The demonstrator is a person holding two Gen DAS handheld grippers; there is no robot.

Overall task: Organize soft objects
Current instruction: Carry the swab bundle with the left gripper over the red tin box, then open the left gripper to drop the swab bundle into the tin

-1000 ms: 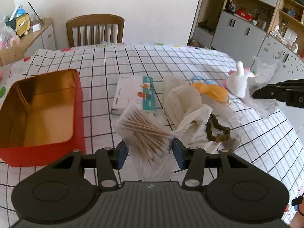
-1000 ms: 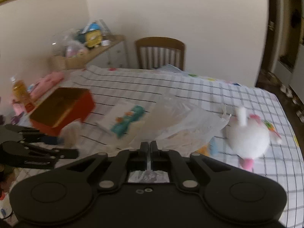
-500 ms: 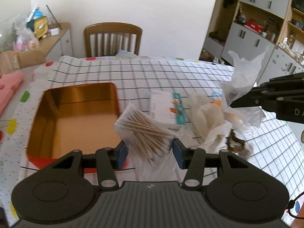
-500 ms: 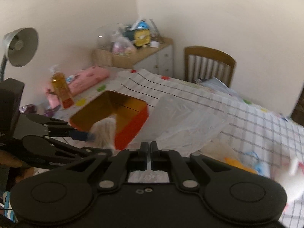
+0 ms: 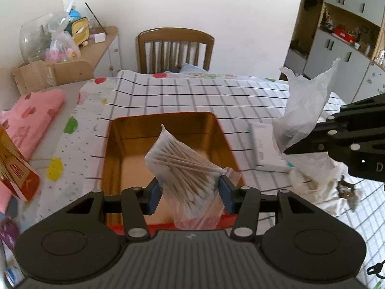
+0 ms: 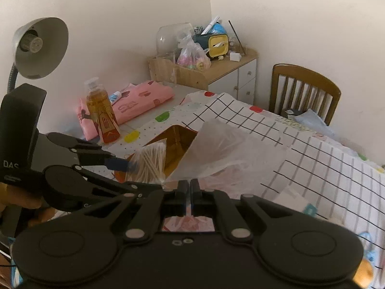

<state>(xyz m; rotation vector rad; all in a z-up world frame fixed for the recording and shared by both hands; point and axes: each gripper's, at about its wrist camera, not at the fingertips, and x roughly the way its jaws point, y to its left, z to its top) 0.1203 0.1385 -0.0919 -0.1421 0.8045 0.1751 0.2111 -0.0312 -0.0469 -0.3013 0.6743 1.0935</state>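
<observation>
My left gripper is shut on a clear bag of cotton swabs and holds it above the near end of the open red tin with a gold inside. The bag also shows in the right wrist view. My right gripper is shut on a thin white plastic bag, held up in the air just right of the tin; it also shows in the left wrist view.
A white box and crumpled paper with brown scraps lie right of the tin. A pink cloth, an amber bottle and a lamp stand left. A wooden chair is behind the table.
Both grippers have swung left toward the red tin. The swab bag now hangs over the tin, and the plastic bag has been lifted off the table and carried left.
</observation>
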